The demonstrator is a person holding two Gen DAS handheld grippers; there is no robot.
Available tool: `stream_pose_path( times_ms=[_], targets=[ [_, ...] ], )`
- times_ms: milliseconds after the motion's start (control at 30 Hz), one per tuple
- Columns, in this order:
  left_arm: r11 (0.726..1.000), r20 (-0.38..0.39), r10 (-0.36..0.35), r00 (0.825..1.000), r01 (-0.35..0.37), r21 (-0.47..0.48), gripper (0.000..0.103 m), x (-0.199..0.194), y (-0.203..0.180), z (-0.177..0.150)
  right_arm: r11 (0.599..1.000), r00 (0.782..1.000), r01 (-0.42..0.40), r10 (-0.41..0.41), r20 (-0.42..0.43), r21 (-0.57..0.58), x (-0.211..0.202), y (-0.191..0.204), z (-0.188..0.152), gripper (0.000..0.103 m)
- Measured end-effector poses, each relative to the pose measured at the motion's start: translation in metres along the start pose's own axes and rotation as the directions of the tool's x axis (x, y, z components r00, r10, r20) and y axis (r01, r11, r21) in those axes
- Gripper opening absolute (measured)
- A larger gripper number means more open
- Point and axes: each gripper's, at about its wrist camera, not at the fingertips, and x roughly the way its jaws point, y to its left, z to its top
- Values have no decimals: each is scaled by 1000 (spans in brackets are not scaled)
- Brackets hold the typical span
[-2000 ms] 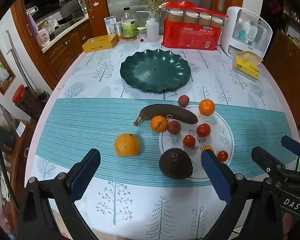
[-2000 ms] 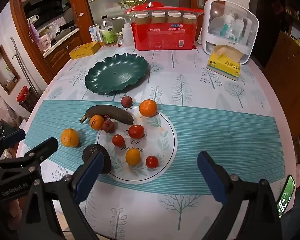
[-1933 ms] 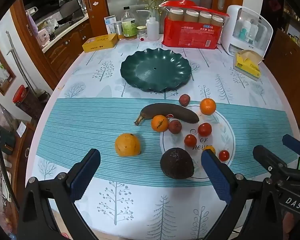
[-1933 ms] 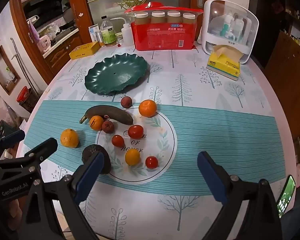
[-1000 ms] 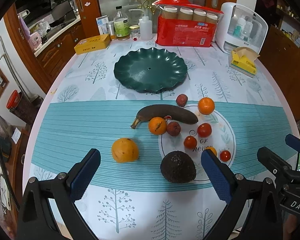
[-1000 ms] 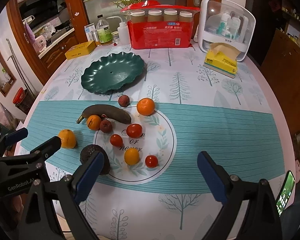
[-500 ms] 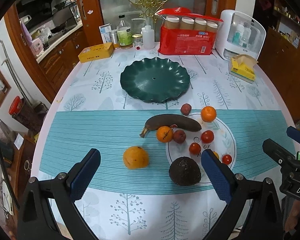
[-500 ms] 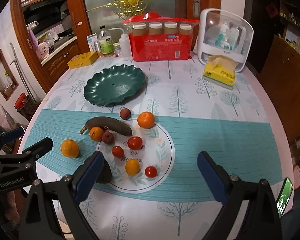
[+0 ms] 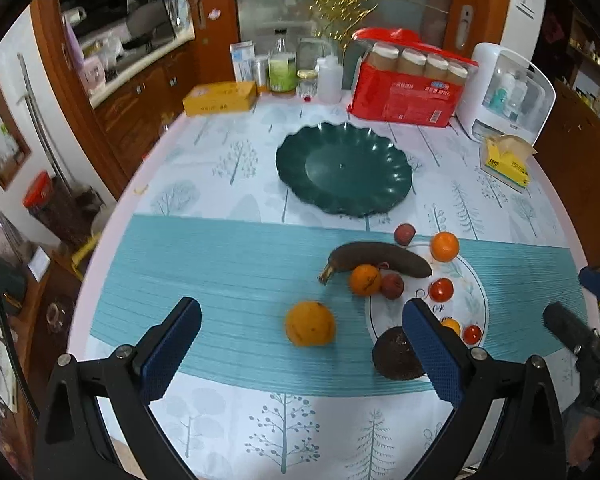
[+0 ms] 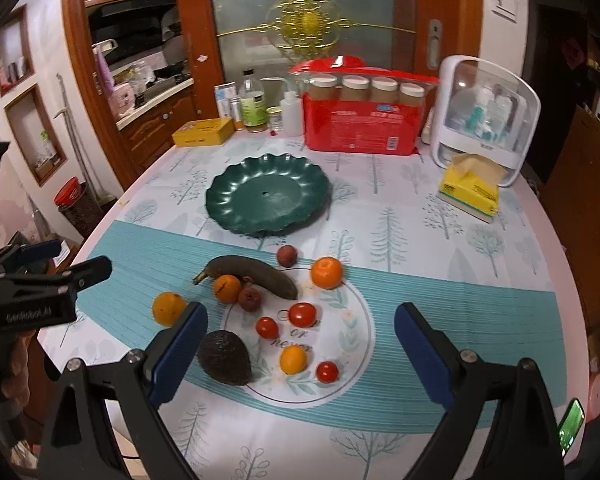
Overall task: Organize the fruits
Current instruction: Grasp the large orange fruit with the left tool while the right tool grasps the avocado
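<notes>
An empty dark green scalloped plate (image 9: pixel 344 168) (image 10: pixel 268 198) sits mid-table. Nearer lie a dark overripe banana (image 9: pixel 378 258) (image 10: pixel 248 272), an avocado (image 9: pixel 396 354) (image 10: pixel 224 356), a large orange (image 9: pixel 310 323) (image 10: pixel 168 308), smaller oranges (image 9: pixel 445 246) (image 10: pixel 327 273), several small tomatoes (image 10: pixel 302 314) and two reddish-brown small fruits (image 10: pixel 287 256). My left gripper (image 9: pixel 300 348) is open and empty above the near table, left of the fruit. My right gripper (image 10: pixel 300 352) is open and empty above the fruit cluster.
At the table's back stand a red pack of jars (image 10: pixel 364 118), a white dispenser box (image 10: pixel 486 120), a yellow tissue pack (image 10: pixel 470 192), a yellow tin (image 10: pixel 203 132) and bottles (image 10: pixel 254 110). Wooden cabinets and a red bin (image 9: pixel 40 194) are off the left edge.
Both grippers have risen and pulled back from the table, and the left one has swung left. The fruit now sits lower and further right in the left view. Nothing was grasped.
</notes>
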Motion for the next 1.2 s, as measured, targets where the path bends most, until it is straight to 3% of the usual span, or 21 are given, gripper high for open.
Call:
stream_pose_path(
  times_ms=[267, 533, 933, 1033, 1167, 1200],
  targets=[
    [1000, -100, -27, 995, 25, -17, 100, 40, 14, -17, 997, 997, -32, 27, -70, -71, 33, 25, -17, 95],
    [997, -221, -67, 973, 59, -42, 100, 89, 21, -32, 993, 983, -91, 76, -169, -78, 71, 38, -33, 94],
    [990, -290, -117, 950, 88, -109, 100, 155, 25, -36, 983, 953, -142, 103, -284, -121, 122, 61, -46, 84],
    [989, -299, -129, 946, 99, -112, 96, 168, 21, -37, 980, 948, -145, 97, -303, -139, 132, 67, -48, 82],
    [985, -320, -153, 935, 118, -127, 84, 183, 17, -39, 976, 939, -152, 93, -330, -159, 146, 73, -51, 78],
    [987, -298, -142, 944, 111, -118, 80, 182, 15, -38, 975, 936, -158, 97, -338, -159, 148, 75, -52, 77]
  ],
)
